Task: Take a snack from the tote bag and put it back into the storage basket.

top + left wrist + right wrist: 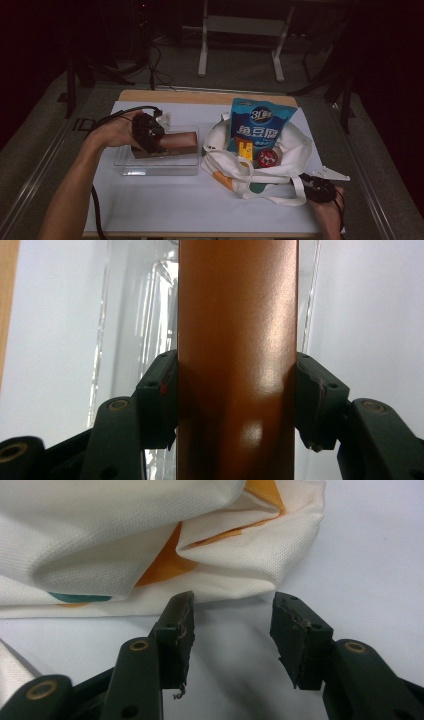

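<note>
A long brown box [177,141] lies in a clear plastic tray [159,167] at the table's left. My left gripper [150,132] is shut on it; in the left gripper view the brown box [237,355] stands between both jaws, whose pads press its sides. A white tote bag [260,167] with orange and teal print sits at the right, holding a blue snack pouch [260,127] upright and a small round red item [267,157]. My right gripper [320,189] rests open near the bag's front right corner. Just ahead of the open right gripper [232,625], the white bag fabric [125,545] lies, untouched.
A white sheet [175,205] covers the wooden table, whose back edge [200,96] shows bare wood. A bag strap [295,192] loops out beside my right gripper. Beyond the table stand a metal frame's legs [202,55] and floor cables.
</note>
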